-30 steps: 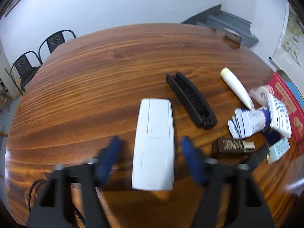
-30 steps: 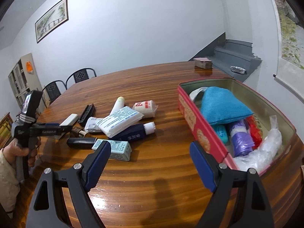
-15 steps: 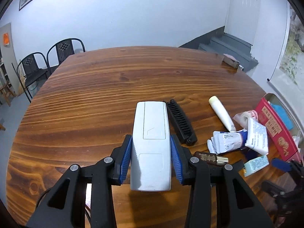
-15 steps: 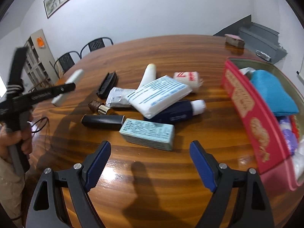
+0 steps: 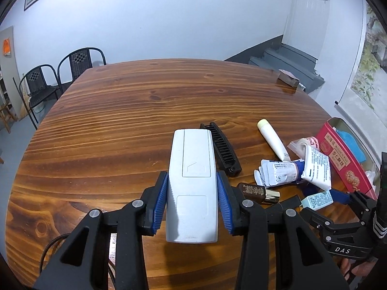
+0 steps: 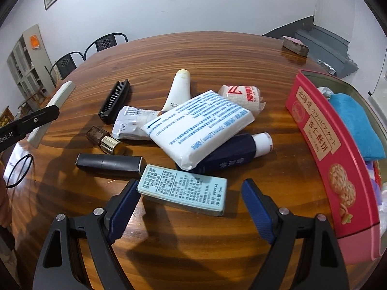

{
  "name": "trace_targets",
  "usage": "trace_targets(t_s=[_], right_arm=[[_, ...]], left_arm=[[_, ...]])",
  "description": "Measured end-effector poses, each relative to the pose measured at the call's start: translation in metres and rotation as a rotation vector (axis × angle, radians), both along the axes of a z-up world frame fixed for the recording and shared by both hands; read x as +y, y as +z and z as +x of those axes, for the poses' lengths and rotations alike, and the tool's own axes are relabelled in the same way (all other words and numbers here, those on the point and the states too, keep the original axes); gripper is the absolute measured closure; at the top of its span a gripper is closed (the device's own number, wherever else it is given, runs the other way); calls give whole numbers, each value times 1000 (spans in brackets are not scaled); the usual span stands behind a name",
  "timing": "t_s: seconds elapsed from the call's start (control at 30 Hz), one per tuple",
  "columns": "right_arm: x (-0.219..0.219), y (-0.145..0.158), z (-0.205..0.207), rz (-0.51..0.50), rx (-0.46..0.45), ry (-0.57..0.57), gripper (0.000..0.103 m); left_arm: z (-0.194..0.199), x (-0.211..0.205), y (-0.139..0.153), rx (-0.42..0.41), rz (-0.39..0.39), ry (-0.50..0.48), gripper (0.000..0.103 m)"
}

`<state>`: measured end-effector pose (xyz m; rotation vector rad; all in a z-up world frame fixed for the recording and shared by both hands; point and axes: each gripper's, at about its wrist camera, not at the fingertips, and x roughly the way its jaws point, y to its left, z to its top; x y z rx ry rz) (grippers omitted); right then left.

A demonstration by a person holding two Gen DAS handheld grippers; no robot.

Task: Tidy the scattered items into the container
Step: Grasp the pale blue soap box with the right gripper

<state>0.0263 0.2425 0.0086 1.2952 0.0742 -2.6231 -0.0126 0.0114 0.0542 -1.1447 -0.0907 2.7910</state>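
Observation:
My left gripper point(image 5: 192, 177) is shut on a white remote point(image 5: 191, 149) and holds it above the wooden table point(image 5: 121, 125). The remote point(image 6: 52, 111) also shows at the left of the right wrist view. My right gripper point(image 6: 189, 184) is low over the table with its jaws closing. A light blue box point(image 6: 183, 188) lies between them, and the pads are not touching it. The red tin point(image 6: 314, 130) stands to the right with a blue cloth point(image 6: 353, 123) and wrapped items inside.
Behind the box lie a tissue pack point(image 6: 198, 128), a dark blue bottle point(image 6: 232, 157), a black case point(image 6: 108, 163), a brown gold-capped bottle point(image 6: 104, 137), a white tube point(image 6: 179, 89), a black comb point(image 6: 115, 101) and a bandage roll point(image 6: 241, 96). A black hair tie point(image 6: 19, 171) lies left.
The left gripper closed on the white remote and lifted it off the table. The right gripper swung left from the tin and came down over the light blue box.

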Motion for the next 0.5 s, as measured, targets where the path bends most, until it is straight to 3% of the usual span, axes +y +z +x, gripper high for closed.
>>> trace_targets(t_s=[0.07,0.3,0.5], right_arm=[[0,1,4,-4,11,15,31],[3,4,15,-40,36,42,31],[16,23,32,-90,124,33,31]], left_arm=[[1,3,0,0,2,-6,61],[10,10,7,16,19,-19,61],[22,22,18,45,48,-33,61]])
